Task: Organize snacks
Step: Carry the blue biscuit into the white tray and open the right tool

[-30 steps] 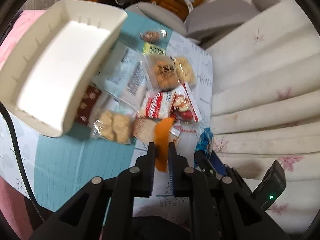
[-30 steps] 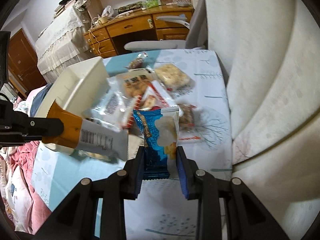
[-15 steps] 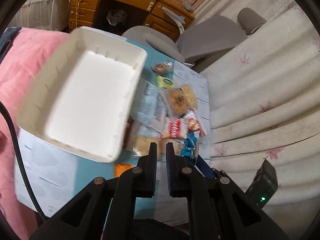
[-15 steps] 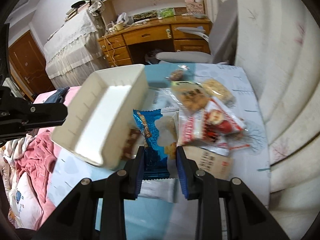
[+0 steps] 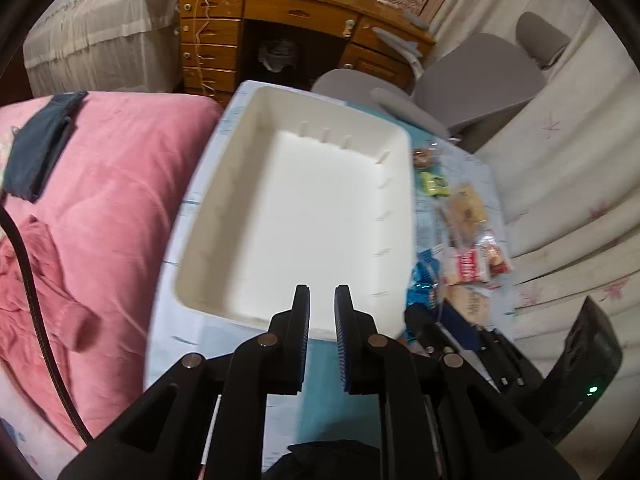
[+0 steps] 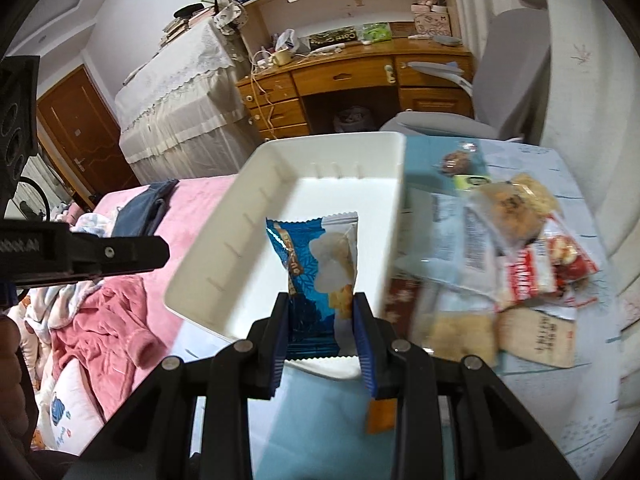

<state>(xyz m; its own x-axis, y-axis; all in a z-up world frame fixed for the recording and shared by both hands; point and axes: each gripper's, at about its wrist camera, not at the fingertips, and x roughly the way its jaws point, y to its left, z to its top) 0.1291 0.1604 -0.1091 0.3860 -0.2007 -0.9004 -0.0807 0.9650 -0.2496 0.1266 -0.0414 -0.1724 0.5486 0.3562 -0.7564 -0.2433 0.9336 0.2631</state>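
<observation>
Blue packet [image 6: 316, 280] is clamped in the right gripper [image 6: 320, 320] above the tray [image 6: 240, 248]. Release well inside the tray walls. Left gripper [image 5: 322, 312], closed and empty, hangs over the tray's near edge.

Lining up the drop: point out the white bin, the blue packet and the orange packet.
white bin [image 6: 208, 280], right wrist view, on its left wall.
blue packet [image 6: 308, 280], right wrist view, on its printed front above the jaws.
orange packet [image 6: 380, 416], right wrist view, on the part showing below the right jaw.
</observation>
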